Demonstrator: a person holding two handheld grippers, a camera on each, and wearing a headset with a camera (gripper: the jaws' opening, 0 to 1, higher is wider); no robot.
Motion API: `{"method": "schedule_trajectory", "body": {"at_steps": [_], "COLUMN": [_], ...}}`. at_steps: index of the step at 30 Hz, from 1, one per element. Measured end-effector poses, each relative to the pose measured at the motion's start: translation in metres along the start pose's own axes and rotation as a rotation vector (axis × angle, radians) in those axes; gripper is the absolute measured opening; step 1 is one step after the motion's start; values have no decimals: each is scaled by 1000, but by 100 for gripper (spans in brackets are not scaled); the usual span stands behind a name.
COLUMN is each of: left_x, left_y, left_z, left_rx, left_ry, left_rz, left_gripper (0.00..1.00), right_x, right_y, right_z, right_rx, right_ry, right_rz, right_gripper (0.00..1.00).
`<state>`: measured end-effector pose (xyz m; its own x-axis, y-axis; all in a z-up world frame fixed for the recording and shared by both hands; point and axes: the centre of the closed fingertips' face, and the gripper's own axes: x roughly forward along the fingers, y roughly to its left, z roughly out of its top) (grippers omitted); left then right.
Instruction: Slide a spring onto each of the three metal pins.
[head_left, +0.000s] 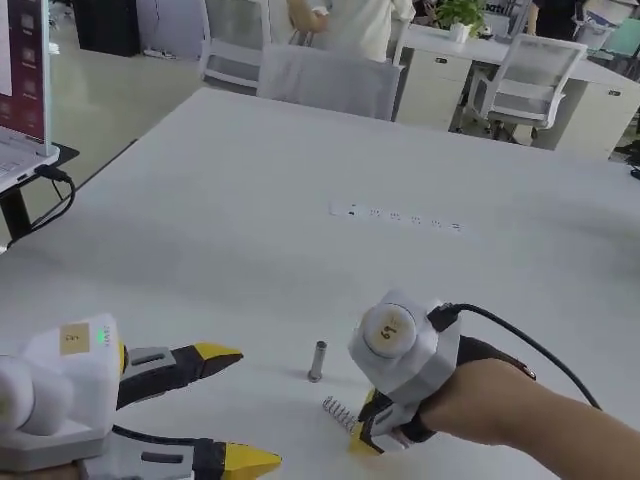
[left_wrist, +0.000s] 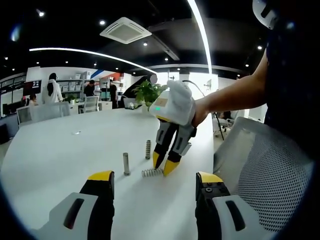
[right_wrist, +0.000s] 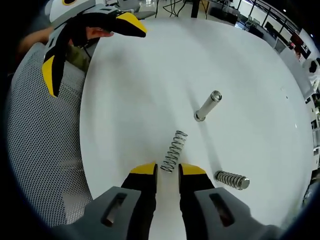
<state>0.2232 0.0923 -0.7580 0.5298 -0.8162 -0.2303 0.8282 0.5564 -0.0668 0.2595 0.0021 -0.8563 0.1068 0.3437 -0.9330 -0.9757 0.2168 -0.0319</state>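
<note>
A loose spring (right_wrist: 174, 150) lies flat on the white table (right_wrist: 125, 100). Its near end sits between the tips of my right gripper (right_wrist: 168, 170), whose jaws stand a little apart on either side of it. A bare metal pin (right_wrist: 208, 106) stands upright just beyond. A second pin with a spring on it (right_wrist: 231, 179) stands to the right. In the head view the loose spring (head_left: 338, 410) lies beside the right gripper (head_left: 365, 432), with the bare pin (head_left: 317, 360) behind it. My left gripper (head_left: 235, 405) hangs open to the left, holding nothing. Its own view shows the loose spring (left_wrist: 151, 172), bare pin (left_wrist: 126, 163) and sprung pin (left_wrist: 148, 149).
The table's (head_left: 300, 200) far half is bare white surface with small markings (head_left: 395, 214). An open laptop (head_left: 22, 90) stands at the far left. Mesh office chairs (head_left: 325, 80) and desks are behind the table. A mesh chair seat (right_wrist: 45, 150) lies close to the near edge.
</note>
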Motion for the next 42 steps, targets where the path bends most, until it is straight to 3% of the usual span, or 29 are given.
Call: {"method": "schedule_trajectory", "body": {"at_steps": [17, 29, 42], "left_x": [0, -2, -2], "left_y": [1, 2, 1], "left_z": [-1, -1, 3], "left_rx": [-3, -5, 8], "left_ry": [2, 4, 8], "left_rz": [1, 4, 0], "left_gripper": [61, 62, 62], "right_x": [0, -1, -18], "right_y": [-6, -5, -2], "right_z": [0, 0, 6], "right_rx": [33, -9, -52], "right_ry": [3, 2, -17], "right_rz": [-7, 1, -6], "right_gripper": [9, 8, 7]}}
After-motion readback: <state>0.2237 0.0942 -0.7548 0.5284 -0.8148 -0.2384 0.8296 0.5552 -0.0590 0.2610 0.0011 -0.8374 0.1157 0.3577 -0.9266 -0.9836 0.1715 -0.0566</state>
